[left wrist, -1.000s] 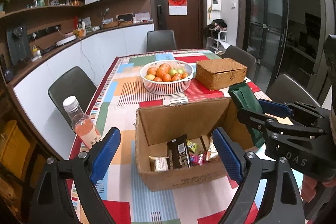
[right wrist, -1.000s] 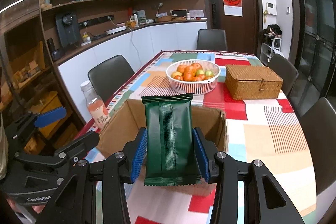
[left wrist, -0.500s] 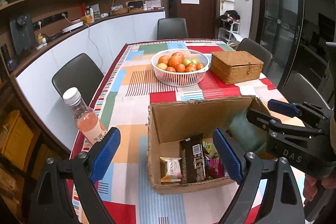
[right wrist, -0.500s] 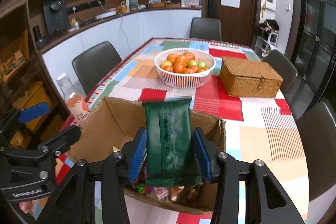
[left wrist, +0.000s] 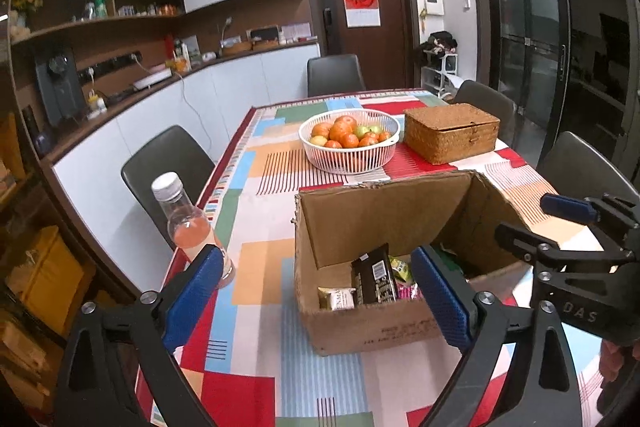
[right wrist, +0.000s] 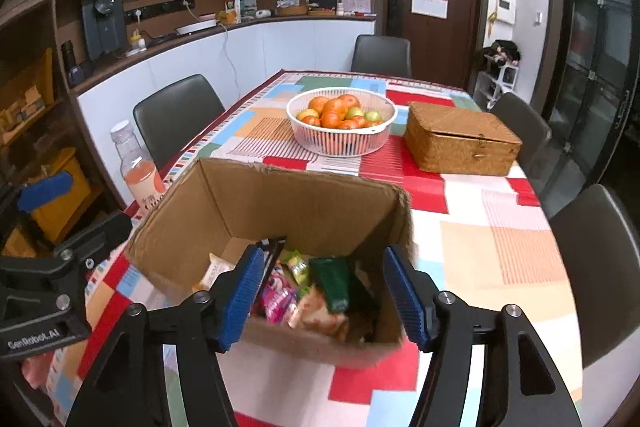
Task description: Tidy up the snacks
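Your right tool (right wrist: pixel 325 297) has let go: a second ago its blue pads pinched the green pack upright above the box, and now they stand spread with nothing between them. The green pack (right wrist: pixel 334 283) lies inside the box (right wrist: pixel 280 203), in the lower middle of the right wrist view, on top of the other snacks and against the box's right inner wall. That means this snack is stowed, and by my reading the step is done; you can go for the next item.

The pack's long axis runs from the near rim of the box toward its far wall, tilted, with the near end lower in the frame. Which end is its top I cannot tell.

Your left tool (left wrist: pixel 316 293) is also spread and empty, hovering at the near side of the box in the lower middle of its own view. From there you see a dark bar (left wrist: pixel 374 281) standing upright among the snacks, and only a sliver of the green pack behind the right pad.

A bottle (left wrist: pixel 192 227) stands on the worktop (left wrist: pixel 256 311) left of the box; a fruit basket (left wrist: pixel 349 141) and wicker case (left wrist: pixel 452 133) sit beyond it.
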### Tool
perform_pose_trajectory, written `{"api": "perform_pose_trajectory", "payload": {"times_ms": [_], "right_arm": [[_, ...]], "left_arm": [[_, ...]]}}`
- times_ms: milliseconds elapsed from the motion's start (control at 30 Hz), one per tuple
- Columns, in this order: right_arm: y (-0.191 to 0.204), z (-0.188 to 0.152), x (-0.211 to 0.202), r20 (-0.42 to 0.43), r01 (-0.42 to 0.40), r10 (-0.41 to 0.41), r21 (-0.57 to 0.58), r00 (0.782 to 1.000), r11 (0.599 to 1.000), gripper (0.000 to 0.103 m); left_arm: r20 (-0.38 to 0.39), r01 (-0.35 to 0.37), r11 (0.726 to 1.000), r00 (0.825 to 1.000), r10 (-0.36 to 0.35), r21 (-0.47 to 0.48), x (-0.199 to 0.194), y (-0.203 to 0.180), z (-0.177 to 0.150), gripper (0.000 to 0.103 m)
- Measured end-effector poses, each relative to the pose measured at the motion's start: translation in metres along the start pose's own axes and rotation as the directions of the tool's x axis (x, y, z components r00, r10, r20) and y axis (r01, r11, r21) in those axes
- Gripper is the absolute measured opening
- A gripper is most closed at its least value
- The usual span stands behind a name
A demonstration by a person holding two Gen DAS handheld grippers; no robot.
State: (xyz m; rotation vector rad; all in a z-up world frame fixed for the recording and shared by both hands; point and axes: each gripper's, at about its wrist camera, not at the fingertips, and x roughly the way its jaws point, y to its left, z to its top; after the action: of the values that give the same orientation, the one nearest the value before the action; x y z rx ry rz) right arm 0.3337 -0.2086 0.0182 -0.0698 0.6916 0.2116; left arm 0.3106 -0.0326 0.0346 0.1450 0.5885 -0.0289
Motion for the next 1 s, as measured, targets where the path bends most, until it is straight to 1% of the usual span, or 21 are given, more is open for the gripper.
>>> {"api": "perform_pose_trajectory", "payload": {"times_ms": [100, 167, 267, 400, 600, 767, 833, 1000], "right_arm": [[-0.002, -0.01, -0.024, 0.038, 0.015, -0.015, 0.018, 0.999, 1.0, 0.071], [-0.003, -0.017, -0.038, 0.065, 0.027, -0.028, 0.025, 0.998, 0.999, 0.076], [-0.005, -0.028, -0.062, 0.101, 0.041, -0.045, 0.045, 0.994, 0.998, 0.08], [-0.006, -0.044, -0.089, 0.135, 0.054, -0.062, 0.06, 0.989, 0.997, 0.083], [-0.003, -0.071, -0.118, 0.139, 0.067, -0.076, 0.068, 0.987, 0.995, 0.084], [0.003, -0.091, -0.135, 0.146, 0.066, -0.074, 0.061, 0.987, 0.996, 0.085], [0.007, -0.098, -0.141, 0.154, 0.063, -0.072, 0.061, 0.985, 0.996, 0.086], [0.01, -0.11, -0.15, 0.159, 0.062, -0.076, 0.092, 0.984, 0.994, 0.086]], "left_arm": [[0.041, 0.003, 1.0, 0.999, -0.003, 0.003, -0.022, -0.004, -0.009, 0.103], [0.063, 0.006, 1.0, 0.998, -0.006, 0.004, -0.035, -0.006, -0.013, 0.103], [0.086, 0.016, 1.0, 0.996, -0.017, 0.005, -0.055, -0.009, -0.021, 0.103], [0.097, 0.044, 0.999, 0.994, -0.044, 0.002, -0.076, -0.015, -0.033, 0.103], [0.098, 0.07, 0.998, 0.993, -0.069, -0.008, -0.103, -0.022, -0.053, 0.103], [0.106, 0.059, 0.998, 0.993, -0.058, -0.009, -0.122, -0.024, -0.07, 0.103], [0.109, 0.042, 0.999, 0.993, -0.041, -0.012, -0.126, -0.023, -0.074, 0.103], [0.114, 0.023, 1.0, 0.993, -0.021, -0.018, -0.136, -0.019, -0.082, 0.103]]}}
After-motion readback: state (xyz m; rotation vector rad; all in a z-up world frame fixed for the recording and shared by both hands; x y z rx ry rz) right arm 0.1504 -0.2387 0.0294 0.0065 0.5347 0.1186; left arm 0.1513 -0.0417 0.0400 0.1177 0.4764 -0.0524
